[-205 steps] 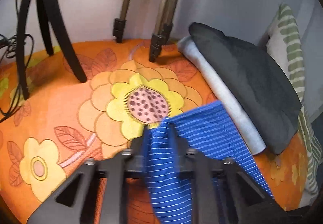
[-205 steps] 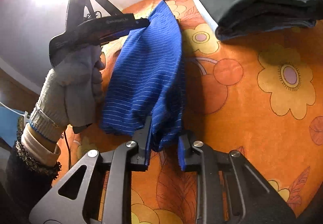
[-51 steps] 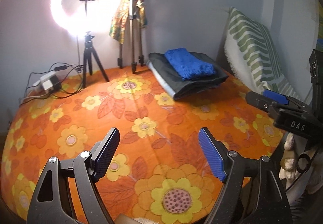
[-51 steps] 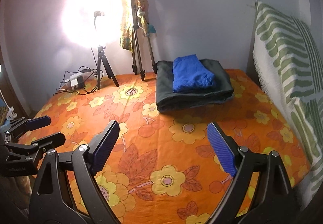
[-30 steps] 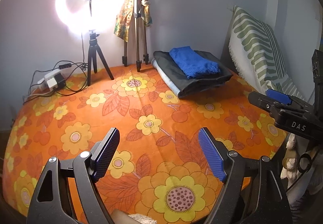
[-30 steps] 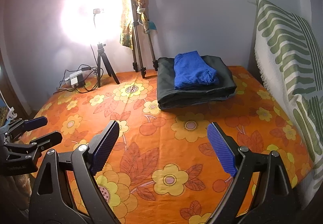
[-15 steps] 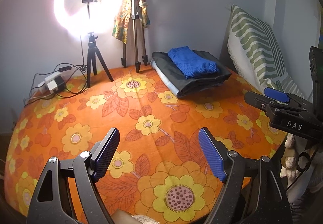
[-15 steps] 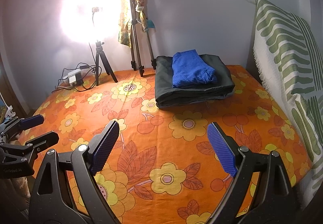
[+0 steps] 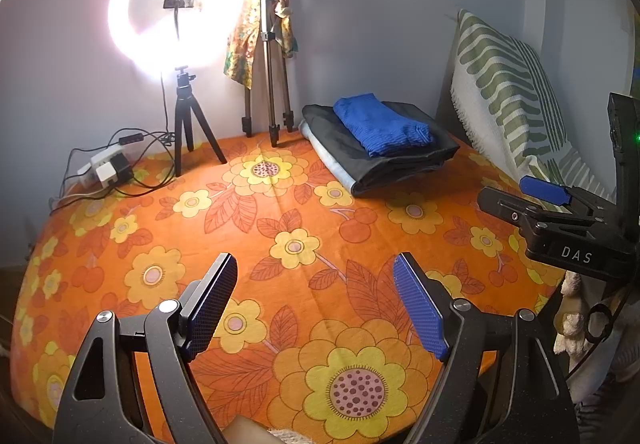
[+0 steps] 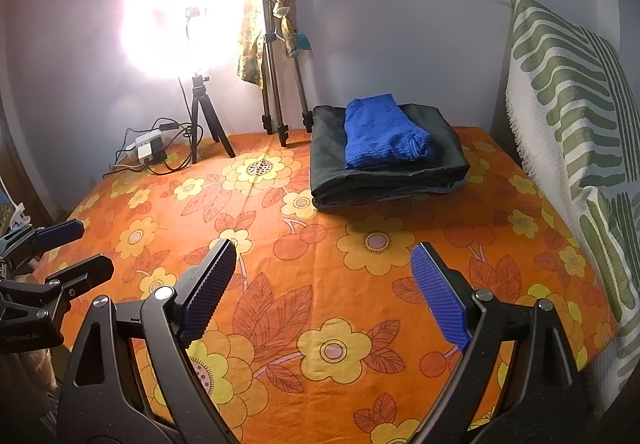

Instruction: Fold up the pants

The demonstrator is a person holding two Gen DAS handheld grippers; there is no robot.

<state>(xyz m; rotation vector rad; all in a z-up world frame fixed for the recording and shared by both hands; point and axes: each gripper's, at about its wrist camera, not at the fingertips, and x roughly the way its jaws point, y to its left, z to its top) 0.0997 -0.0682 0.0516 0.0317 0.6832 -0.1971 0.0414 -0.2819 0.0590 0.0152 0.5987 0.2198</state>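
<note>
Pants point(image 9: 382, 124), blue with fine stripes, are found folded into a compact oblong on top of a dark folded garment point(image 9: 384, 160), near the far right corner of the orange floral bedspread point(image 9: 288, 228). Their long axis is seen running from the wall toward the near edge, slightly angled rightward, with a rolled end at the near side. Left gripper point(image 9: 316, 304) is held with jaws wide apart and nothing between them, above the near edge. Right gripper point(image 10: 320, 292) is likewise spread and unloaded, well apart from the pants. A lit ring light point(image 9: 172, 4) is noted at the far left.
</note>
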